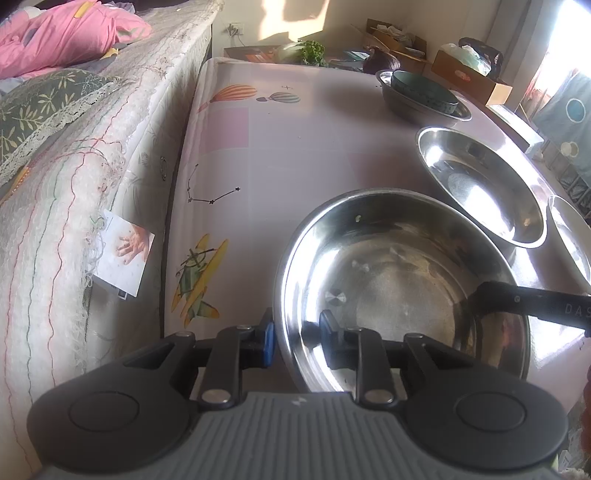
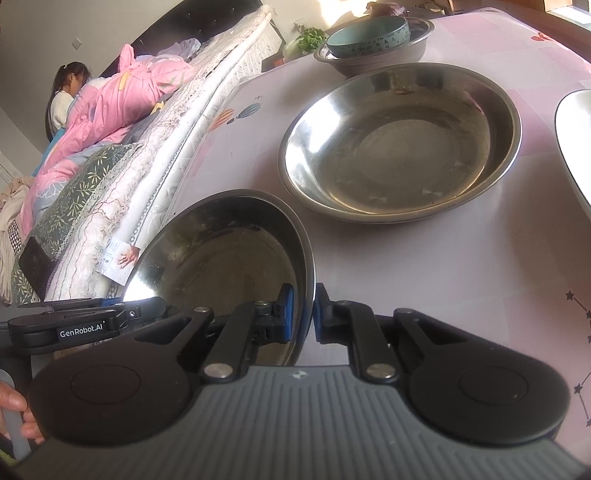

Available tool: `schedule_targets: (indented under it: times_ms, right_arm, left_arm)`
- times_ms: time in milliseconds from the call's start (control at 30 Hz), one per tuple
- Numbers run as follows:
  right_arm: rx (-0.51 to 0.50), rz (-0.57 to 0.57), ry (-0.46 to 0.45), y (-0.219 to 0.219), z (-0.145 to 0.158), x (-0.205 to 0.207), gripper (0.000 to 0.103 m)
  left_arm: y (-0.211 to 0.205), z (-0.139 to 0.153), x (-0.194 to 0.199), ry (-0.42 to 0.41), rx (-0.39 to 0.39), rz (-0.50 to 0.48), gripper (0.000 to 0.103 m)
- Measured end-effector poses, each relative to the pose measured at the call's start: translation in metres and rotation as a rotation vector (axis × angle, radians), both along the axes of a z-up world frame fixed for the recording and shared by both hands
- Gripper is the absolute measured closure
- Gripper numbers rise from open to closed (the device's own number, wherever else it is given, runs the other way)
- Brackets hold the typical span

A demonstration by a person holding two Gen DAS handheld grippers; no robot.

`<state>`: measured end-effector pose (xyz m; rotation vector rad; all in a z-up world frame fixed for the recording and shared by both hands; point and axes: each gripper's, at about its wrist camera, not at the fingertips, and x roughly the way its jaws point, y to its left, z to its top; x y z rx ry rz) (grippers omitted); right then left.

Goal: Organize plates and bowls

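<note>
- Gripping the near steel bowl (image 2: 221, 254) at its rim, the right gripper (image 2: 302, 314) has its blue pads narrowed tight on the thin metal wall, one inside, one outside.
- The left gripper (image 1: 295, 339) straddles the same bowl's (image 1: 399, 291) rim at 7 o'clock; its jaws stand a little apart, and a small gap shows beside the outer pad, so the pads do not look pressed on.
- The bowl sits on the pink patterned table cover (image 1: 266, 155).
- A second steel bowl (image 2: 400, 144) lies at 1 o'clock from it, just beside.
- Farther off at 12 o'clock, a green bowl (image 2: 369, 35) nests inside a third steel bowl (image 2: 373, 61).
- A bed with a pink quilt (image 2: 110, 107) runs along 9 o'clock.
</note>
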<state>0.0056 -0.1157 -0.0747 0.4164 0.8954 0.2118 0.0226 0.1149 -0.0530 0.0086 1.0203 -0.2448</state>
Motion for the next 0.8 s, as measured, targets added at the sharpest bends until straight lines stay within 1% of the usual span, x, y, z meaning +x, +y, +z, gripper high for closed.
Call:
schedule_targets:
  times_ms: [400, 500, 667, 800]
  right_arm:
    - [0.003, -0.002, -0.002, 0.0, -0.001, -0.001, 0.092]
    - [0.001, -0.006, -0.003, 0.0, 0.0, -0.001, 0.091]
    - [-0.007, -0.022, -0.015, -0.004, 0.004, -0.003, 0.091]
    - [-0.016, -0.027, -0.016, -0.005, 0.004, -0.003, 0.091]
  left_arm:
    - [-0.008, 0.0, 0.003, 0.011, -0.012, -0.015, 0.059]
    - [-0.009, 0.001, 0.002, 0.002, -0.018, -0.013, 0.059]
    - [-0.009, 0.001, -0.001, -0.004, -0.052, -0.025, 0.059]
    - [-0.015, 0.0, -0.001, -0.012, -0.034, -0.03, 0.059]
